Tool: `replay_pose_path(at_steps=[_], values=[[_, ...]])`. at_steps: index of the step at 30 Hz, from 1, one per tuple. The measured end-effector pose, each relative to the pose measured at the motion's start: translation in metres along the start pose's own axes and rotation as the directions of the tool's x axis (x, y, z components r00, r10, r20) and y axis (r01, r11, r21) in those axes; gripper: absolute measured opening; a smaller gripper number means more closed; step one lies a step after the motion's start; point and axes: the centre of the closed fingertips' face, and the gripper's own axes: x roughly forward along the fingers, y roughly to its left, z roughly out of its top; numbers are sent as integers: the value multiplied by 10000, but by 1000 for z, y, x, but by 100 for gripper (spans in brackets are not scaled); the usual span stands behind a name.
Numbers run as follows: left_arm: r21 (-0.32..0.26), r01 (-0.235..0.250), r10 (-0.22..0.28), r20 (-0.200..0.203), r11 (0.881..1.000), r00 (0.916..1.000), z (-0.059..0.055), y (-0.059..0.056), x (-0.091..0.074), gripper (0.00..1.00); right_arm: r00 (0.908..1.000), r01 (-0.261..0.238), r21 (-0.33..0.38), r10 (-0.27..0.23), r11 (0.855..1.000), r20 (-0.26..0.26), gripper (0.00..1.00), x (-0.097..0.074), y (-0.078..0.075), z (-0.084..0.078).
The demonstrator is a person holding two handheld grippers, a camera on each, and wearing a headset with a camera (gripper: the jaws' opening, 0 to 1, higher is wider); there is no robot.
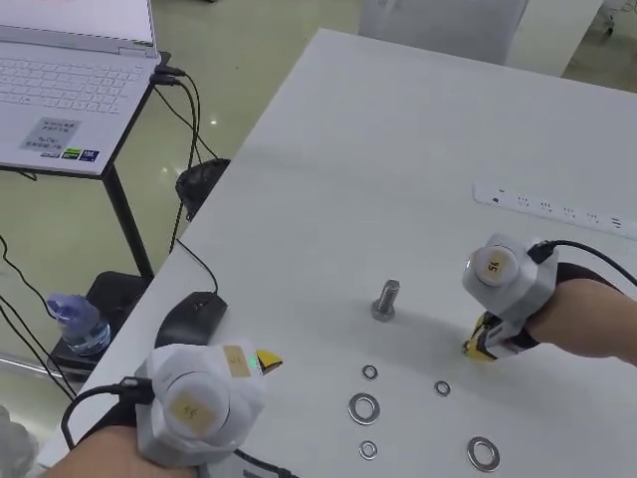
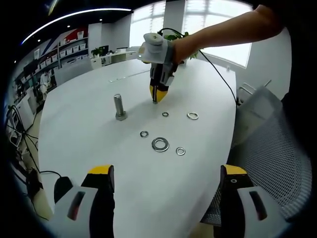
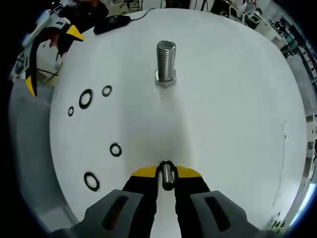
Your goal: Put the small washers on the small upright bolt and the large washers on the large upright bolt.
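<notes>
Now, right gripper (image 3: 166,174) clenched on small bolt (image 3: 167,176), shaft running along jaws, tip down at tabletop (image 1: 398,149). Large bolt (image 3: 166,62) mid-table, upright, head down, thread up. Left gripper (image 2: 167,171) spread wide at table edge. Five washers (image 1: 364,407) flat near large bolt.

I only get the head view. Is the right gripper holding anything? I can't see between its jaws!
Observer: Yes. In its own view the right gripper is shut on a small bolt, pinched between the yellow tips.
Operator: And the left one, is it open? I just see its back.
Observer: The left gripper has its jaws wide apart, with nothing between them.
</notes>
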Motion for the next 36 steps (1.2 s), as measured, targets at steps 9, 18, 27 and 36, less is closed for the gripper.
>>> replay_pose_path(at_steps=[9,18,27,36], values=[[23,12,-12,-19,10000,10000,1,0,0,88,10000,-6,-35,6,10000,-18,13,0,0,0],[49,9,-9,-36,10000,10000,0,-1,-1,87,10000,23,17,-23,10000,38,14,0,0,0],[76,-40,40,6,10000,10000,2,1,-2,88,9998,55,104,-57,9999,182,21,-2,-4,1],[127,-26,26,44,9999,10000,6,-1,-2,88,9995,39,81,-42,10000,316,23,-10,-4,2]])
